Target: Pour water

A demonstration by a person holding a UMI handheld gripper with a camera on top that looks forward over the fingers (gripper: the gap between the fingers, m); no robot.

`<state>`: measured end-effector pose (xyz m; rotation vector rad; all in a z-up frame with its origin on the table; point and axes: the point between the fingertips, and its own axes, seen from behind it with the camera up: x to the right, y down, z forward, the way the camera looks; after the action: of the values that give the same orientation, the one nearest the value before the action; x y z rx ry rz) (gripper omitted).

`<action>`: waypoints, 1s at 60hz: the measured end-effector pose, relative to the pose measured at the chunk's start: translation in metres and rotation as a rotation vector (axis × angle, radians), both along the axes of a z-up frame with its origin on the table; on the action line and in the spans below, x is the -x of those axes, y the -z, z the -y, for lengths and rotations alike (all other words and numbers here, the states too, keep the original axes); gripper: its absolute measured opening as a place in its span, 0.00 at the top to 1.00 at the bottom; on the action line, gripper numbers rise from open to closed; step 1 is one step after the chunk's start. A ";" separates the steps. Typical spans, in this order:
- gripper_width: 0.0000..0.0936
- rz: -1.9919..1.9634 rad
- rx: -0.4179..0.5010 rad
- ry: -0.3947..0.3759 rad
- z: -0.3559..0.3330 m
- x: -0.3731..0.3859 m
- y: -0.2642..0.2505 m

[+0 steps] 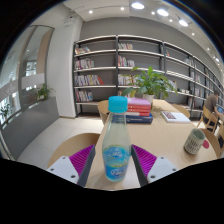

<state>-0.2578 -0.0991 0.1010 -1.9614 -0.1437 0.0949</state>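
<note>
Library room, bookshelves [130,65] behind; wooden table [170,128] carries a can [195,141]. Claw [116,160] clamped on an upright water bottle [116,145], both pads touching.

the gripper [116,160] is held level, pointing forward, its two fingers spread to either side of the bottle [116,140]. the purple pads [84,158] sit close against the bottle's flanks; whether both press on it cannot be told.
</note>
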 end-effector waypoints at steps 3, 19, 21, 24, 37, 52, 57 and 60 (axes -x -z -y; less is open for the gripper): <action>0.22 0.008 -0.011 -0.001 -0.010 0.003 0.002; 0.52 0.005 -0.146 -0.047 -0.037 0.003 0.002; 0.55 -0.009 -0.161 -0.050 -0.037 0.004 0.000; 0.58 -0.028 -0.182 -0.058 -0.038 0.007 -0.003; 0.61 -0.110 -0.182 -0.089 -0.045 0.001 -0.005; 0.61 -0.482 -0.128 -0.034 -0.069 -0.052 -0.054; 0.61 -0.654 -0.090 -0.013 -0.073 -0.085 -0.075; 0.61 -0.765 -0.063 0.020 -0.080 -0.107 -0.081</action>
<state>-0.1507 -0.0188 0.1817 -1.7378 0.3699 0.8002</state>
